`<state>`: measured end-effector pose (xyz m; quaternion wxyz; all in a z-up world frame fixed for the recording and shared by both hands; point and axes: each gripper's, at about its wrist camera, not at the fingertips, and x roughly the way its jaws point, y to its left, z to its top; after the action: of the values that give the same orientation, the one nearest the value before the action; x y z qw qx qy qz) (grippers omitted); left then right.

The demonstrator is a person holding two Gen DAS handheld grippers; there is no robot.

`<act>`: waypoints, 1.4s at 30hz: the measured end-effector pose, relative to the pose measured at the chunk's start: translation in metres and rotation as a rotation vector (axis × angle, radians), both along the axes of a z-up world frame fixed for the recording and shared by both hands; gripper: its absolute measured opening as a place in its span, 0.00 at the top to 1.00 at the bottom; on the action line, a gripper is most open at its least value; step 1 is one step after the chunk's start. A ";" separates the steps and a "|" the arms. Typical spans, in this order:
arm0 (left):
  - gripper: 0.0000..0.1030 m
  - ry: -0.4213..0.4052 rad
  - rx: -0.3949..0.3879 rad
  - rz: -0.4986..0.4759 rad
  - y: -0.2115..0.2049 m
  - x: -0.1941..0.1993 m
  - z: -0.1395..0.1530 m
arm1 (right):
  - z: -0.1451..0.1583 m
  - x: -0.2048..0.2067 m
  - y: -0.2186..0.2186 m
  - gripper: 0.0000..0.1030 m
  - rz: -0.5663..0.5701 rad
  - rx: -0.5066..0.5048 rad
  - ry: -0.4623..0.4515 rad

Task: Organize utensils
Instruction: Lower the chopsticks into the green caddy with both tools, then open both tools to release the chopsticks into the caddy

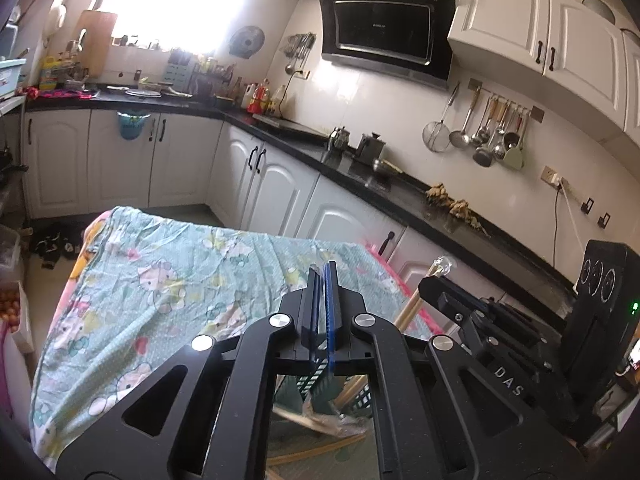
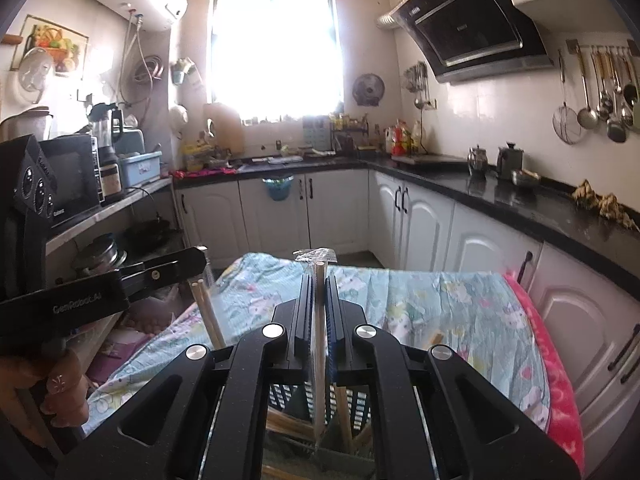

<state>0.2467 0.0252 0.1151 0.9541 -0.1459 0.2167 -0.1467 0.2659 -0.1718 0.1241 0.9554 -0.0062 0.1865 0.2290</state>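
Observation:
My right gripper [image 2: 319,276] points over a table with a teal cartoon cloth [image 2: 420,300]. A wooden chopstick in a clear wrapper [image 2: 319,320] stands upright between its jaws, which sit slightly apart around it. Its lower end reaches into a black slotted holder [image 2: 280,396] below, where more chopsticks [image 2: 288,428] lie. Two bare chopsticks [image 2: 208,312] lean out to the left, just under my left gripper [image 2: 198,256]. In the left wrist view my left gripper [image 1: 323,270] is shut with nothing clearly in it. The right gripper [image 1: 436,276] is close on its right, the wrapped tip [image 1: 445,266] showing above it.
A black counter [image 2: 500,196] over white cabinets runs along the right and back walls. Ladles and a strainer [image 1: 480,136] hang on the wall. A shelf with a microwave [image 2: 76,176] stands at the left. A pink blanket [image 2: 556,364] edges the table. A hand [image 2: 40,392] holds the left gripper.

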 end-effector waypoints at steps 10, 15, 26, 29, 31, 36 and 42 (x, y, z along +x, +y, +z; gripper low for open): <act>0.60 0.026 0.022 0.065 0.017 -0.017 -0.008 | -0.004 -0.013 -0.022 0.57 -0.031 0.023 0.024; 0.38 0.029 0.044 0.120 0.034 -0.036 -0.009 | -0.006 -0.031 -0.026 0.50 -0.028 0.016 0.021; 0.11 0.037 0.054 0.164 0.059 -0.078 -0.021 | -0.006 -0.074 -0.020 0.31 0.022 0.004 0.005; 0.11 0.040 0.060 0.175 0.065 -0.090 -0.026 | -0.006 -0.085 -0.016 0.29 0.039 -0.009 0.007; 0.11 0.041 0.072 0.187 0.067 -0.097 -0.028 | -0.008 -0.090 -0.013 0.29 0.049 -0.019 0.009; 0.11 0.049 0.066 0.218 0.077 -0.114 -0.036 | -0.015 -0.104 -0.005 0.27 0.079 -0.057 0.016; 0.11 0.073 0.058 0.239 0.084 -0.128 -0.048 | -0.024 -0.114 0.000 0.25 0.101 -0.073 0.034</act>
<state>0.1186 0.1093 0.0674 0.9600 -0.1483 0.2367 -0.0200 0.1517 -0.1718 0.1000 0.9384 -0.0465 0.2106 0.2700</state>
